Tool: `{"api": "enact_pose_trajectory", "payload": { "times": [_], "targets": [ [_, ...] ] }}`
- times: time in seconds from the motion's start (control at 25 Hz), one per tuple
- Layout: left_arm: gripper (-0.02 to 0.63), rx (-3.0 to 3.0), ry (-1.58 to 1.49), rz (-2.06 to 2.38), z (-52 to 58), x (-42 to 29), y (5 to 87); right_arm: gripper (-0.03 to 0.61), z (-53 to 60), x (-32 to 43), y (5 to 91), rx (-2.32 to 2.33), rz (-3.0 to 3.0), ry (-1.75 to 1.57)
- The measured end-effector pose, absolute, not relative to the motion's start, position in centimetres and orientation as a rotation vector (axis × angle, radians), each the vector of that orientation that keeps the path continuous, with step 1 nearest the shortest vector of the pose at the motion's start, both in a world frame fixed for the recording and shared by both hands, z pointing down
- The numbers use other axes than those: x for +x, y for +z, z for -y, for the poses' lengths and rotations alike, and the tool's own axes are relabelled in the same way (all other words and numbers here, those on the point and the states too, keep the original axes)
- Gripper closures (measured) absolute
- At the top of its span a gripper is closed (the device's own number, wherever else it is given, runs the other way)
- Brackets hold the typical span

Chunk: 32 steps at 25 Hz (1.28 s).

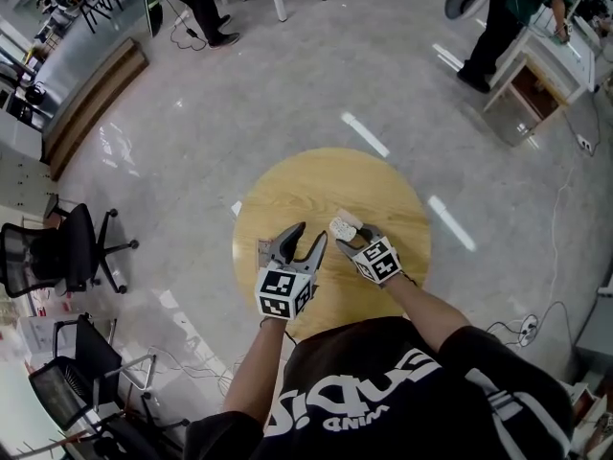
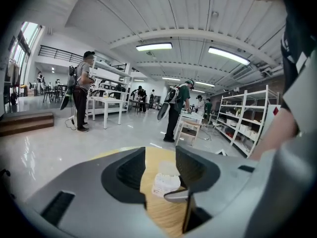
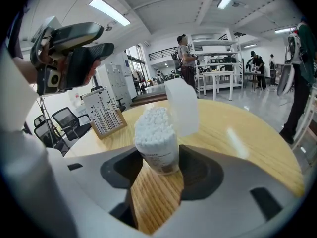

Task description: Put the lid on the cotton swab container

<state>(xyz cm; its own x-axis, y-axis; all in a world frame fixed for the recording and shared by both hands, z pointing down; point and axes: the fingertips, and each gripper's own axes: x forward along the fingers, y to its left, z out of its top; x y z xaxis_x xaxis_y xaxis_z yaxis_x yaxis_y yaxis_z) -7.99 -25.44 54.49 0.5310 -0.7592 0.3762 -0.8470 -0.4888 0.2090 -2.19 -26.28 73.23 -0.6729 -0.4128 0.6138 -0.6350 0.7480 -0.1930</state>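
We find the right claw [image 3: 158, 156] clamped on the lower body of the cotton swab container [image 3: 156, 138]. It holds the container upright over the round table [image 3: 237, 128], with the swabs exposed. The lid [image 3: 182, 105] is off the mouth and sits just behind the container; we cannot tell whether it is hinged to it. The left claw [image 1: 312, 233] hangs above the table, jaws wide apart and empty. We judge capping not yet begun. Next, the left claw should take the lid and seat it squarely on the mouth while the right claw steadies the container.
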Motion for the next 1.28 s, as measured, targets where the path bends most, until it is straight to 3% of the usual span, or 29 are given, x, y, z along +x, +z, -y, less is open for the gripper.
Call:
{"api": "enact_pose_trajectory", "payload": {
  "times": [0.68, 1.28],
  "targets": [
    [0.43, 2.361, 0.426, 1.059, 32.0, -2.6, 62.6, 0.36, 25.9, -2.9, 73.2, 0.765, 2.395, 0.515],
    [0.43, 2.379, 0.515, 1.005, 32.6, -1.3, 63.4, 0.364, 25.9, -2.4, 73.5, 0.76, 2.393, 0.504]
  ]
}}
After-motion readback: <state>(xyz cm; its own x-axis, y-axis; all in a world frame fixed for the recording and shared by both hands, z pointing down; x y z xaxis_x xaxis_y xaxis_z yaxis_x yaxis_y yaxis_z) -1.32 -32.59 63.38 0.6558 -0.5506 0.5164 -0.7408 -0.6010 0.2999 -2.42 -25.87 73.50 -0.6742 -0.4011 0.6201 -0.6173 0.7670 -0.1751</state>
